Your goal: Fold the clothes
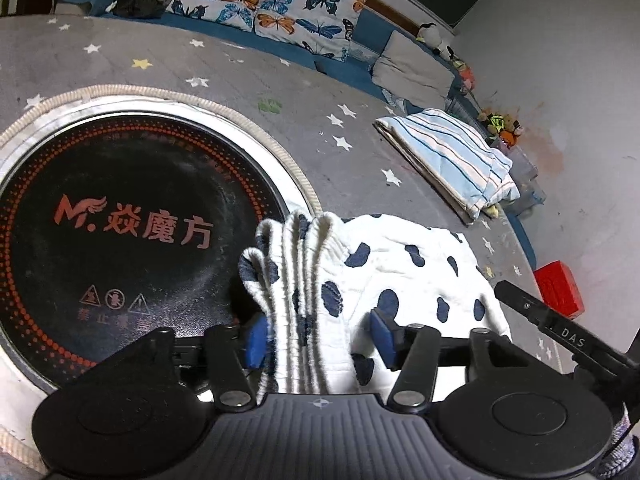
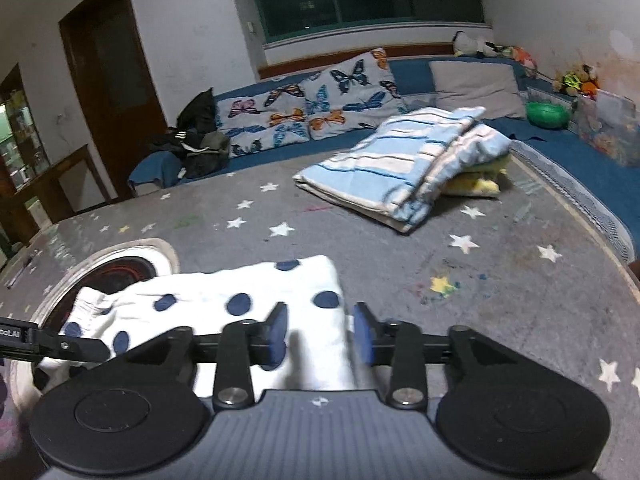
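Note:
A white garment with dark blue spots (image 1: 400,264) lies on the grey star-patterned table, its ribbed waistband bunched up. My left gripper (image 1: 320,336) is open, its blue pads on either side of the bunched waistband. In the right wrist view the same garment (image 2: 240,296) lies flat. My right gripper (image 2: 320,336) is open and straddles its right edge. The right gripper's arm shows at the right of the left wrist view (image 1: 560,328).
A folded blue-striped cloth (image 1: 448,160) lies further back on the table; it also shows in the right wrist view (image 2: 404,160). A round black hotplate (image 1: 120,232) is set in the table at left. A sofa with butterfly cushions (image 2: 312,104) stands behind. A red box (image 1: 560,288) sits at the right.

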Action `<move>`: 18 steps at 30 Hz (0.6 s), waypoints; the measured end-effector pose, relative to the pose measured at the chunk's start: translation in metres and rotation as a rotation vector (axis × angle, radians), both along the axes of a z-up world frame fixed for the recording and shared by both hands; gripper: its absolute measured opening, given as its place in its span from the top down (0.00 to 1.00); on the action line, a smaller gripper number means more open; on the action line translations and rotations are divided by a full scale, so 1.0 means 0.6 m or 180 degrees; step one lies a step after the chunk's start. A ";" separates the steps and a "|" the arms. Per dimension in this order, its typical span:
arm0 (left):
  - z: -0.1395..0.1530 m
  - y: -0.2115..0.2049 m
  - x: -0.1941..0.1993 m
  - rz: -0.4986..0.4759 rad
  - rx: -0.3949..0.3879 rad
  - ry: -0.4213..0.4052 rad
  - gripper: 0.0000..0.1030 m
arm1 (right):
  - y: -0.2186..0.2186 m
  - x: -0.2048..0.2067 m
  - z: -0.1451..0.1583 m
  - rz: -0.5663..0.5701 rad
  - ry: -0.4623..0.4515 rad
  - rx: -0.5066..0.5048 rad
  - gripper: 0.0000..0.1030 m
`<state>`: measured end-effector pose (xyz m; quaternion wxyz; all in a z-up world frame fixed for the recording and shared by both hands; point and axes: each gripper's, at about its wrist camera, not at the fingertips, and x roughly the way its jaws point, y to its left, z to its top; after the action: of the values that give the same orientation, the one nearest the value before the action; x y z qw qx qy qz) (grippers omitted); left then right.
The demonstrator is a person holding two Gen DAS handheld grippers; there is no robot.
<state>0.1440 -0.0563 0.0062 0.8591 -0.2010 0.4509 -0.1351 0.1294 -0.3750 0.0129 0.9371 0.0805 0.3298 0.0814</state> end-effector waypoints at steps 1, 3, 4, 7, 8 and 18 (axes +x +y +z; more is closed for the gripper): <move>0.002 0.000 -0.001 0.0000 0.0015 -0.0011 0.40 | 0.005 0.002 0.001 0.0039 -0.0003 -0.0001 0.59; 0.005 0.001 -0.002 -0.0004 0.0040 -0.0025 0.38 | 0.017 0.006 0.001 0.0123 0.0011 0.0005 0.57; 0.007 0.002 -0.003 0.0000 0.0056 -0.0043 0.36 | 0.024 0.009 0.001 0.0166 0.0024 0.0009 0.53; 0.014 0.007 -0.004 0.0030 0.0079 -0.0106 0.32 | 0.044 0.018 0.001 0.0276 0.0047 -0.0018 0.49; 0.017 0.009 -0.005 0.0040 0.0083 -0.0127 0.31 | 0.051 0.021 0.000 0.0310 0.0057 -0.0031 0.49; 0.037 0.014 0.006 0.0048 0.0294 -0.0345 0.30 | 0.090 0.070 -0.007 0.0456 0.0182 -0.0176 0.49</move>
<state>0.1479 -0.0476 0.0285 0.8916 -0.1570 0.4079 -0.1184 0.1715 -0.3212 0.0088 0.9209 0.0331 0.3635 0.1368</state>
